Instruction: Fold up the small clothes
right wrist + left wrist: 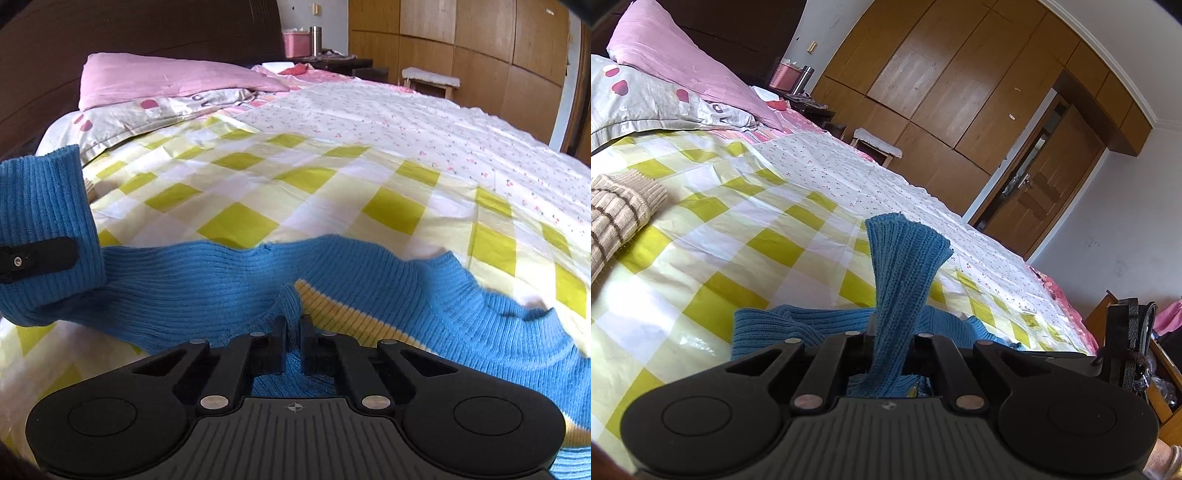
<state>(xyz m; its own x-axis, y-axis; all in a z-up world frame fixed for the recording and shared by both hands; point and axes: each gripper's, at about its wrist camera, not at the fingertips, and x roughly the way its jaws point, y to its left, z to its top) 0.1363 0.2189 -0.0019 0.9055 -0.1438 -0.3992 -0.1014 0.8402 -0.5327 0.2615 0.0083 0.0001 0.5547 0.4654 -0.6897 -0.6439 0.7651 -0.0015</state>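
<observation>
A small blue ribbed-knit sweater (229, 273) with a yellow stripe lies on the yellow-checked bed cover (240, 192). My left gripper (892, 334) is shut on the sweater's sleeve cuff (905, 258), which sticks up past the fingers. In the right wrist view that cuff (44, 206) shows at the far left with a left finger (37, 256) on it. My right gripper (293, 325) is shut on a pinched fold of the sweater near its yellow stripe (343, 314). The sleeve stretches between the two grippers just above the bed.
A beige striped knit garment (617, 214) lies on the bed at the left. Pink and patterned pillows (665, 55) rest at the headboard. A wooden wardrobe (942, 92) and a door (1034, 192) stand beyond the bed. A stool (430, 79) stands beside the bed.
</observation>
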